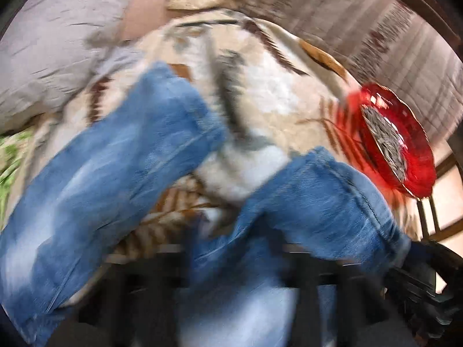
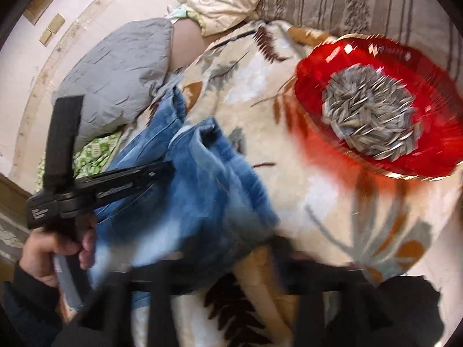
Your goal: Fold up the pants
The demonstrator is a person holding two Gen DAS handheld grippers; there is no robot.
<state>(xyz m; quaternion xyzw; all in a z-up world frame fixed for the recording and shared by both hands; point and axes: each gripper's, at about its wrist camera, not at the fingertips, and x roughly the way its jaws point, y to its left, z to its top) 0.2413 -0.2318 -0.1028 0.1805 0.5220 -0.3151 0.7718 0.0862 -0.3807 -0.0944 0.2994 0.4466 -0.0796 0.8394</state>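
The step in hand looks like the first lengthwise fold, one leg being brought over toward the other. On the left, the gray pillow [image 2: 115, 78] sits at the head of the bed [image 2: 332, 231]. Below it, in the right wrist view, the left tongs [image 2: 162, 170] reach in from the left, their dark fingers lying against the denim; they seem clamped on it, but blur keeps me from being sure. The hand [image 2: 55, 248] grips their handle.

The jeans [image 2: 208, 190] lie on the patterned blanket, bunched and partly lifted, faded blue with pale worn patches. In the left wrist view the two legs splay apart, one [image 1: 121, 156] to the left, the other [image 1: 327, 202] to the right, with a stitched seam showing.

The right tongs [image 2: 231, 286] sit low at the frame's bottom edge, touching cloth; whether apart or together I cannot tell.

Far right, a red dish [image 2: 318, 66] of seeds rests on the blanket, near the jeans. The next move calls for carrying the leg across without sweeping that dish.
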